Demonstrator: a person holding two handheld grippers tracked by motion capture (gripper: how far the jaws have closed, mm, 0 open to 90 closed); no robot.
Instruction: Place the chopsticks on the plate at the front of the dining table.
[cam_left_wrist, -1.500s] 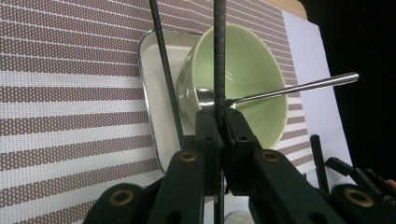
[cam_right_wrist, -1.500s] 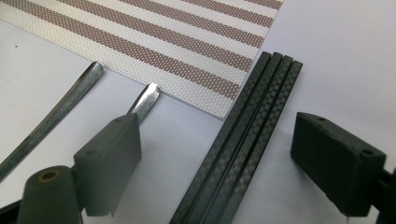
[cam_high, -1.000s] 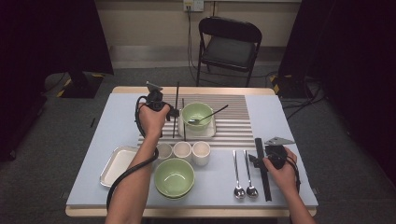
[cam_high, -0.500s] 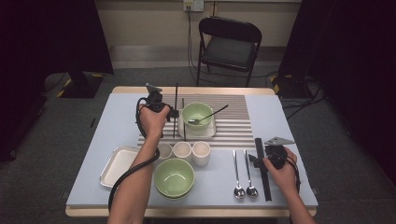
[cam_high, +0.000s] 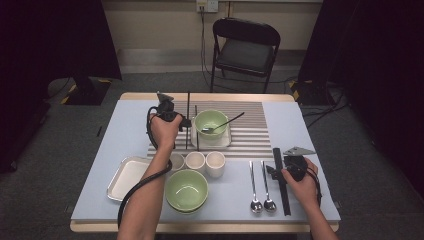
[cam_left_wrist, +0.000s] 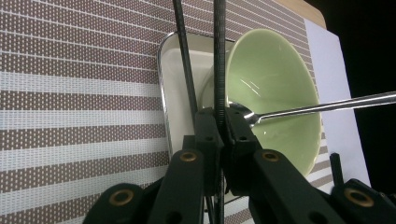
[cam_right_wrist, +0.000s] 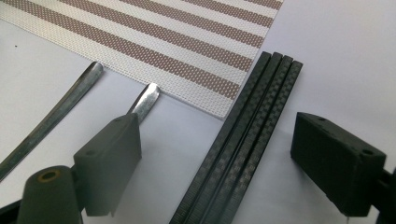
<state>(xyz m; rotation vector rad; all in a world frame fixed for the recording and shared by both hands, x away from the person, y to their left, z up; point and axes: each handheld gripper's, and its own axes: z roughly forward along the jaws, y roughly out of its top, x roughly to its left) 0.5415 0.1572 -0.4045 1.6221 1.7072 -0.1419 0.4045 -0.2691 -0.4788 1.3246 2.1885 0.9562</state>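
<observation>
**Left jaws clamped on a chopstick, right jaws wide over the bundle**

The jaws of the left gripper (cam_high: 186, 122) are pressed together on one black chopstick (cam_left_wrist: 219, 56), which runs straight up between them in the left gripper view. A second black chopstick (cam_left_wrist: 185, 60) lies just beside it, a little tilted, outside the grip. Both reach along the left edge of the small white tray (cam_left_wrist: 170, 107) on the striped mat (cam_high: 252, 135). In this tray stands a green bowl (cam_high: 211, 122) with a spoon (cam_high: 222, 124) leaning in it, handle pointing to the right.

Nearer to the person are a metal tray (cam_high: 125, 177), three small cups (cam_high: 196, 161), a second green bowl (cam_high: 187, 190) and two spoons (cam_high: 261, 185) lying side by side on the worktop (cam_high: 300, 125).

At the right, the jaws of the right gripper (cam_right_wrist: 231, 170) stand wide apart and hold nothing. Between them a bundle of black chopsticks (cam_right_wrist: 243, 140) lies flat on the worktop, touching neither jaw, its far end beside the corner of the mat.
</observation>
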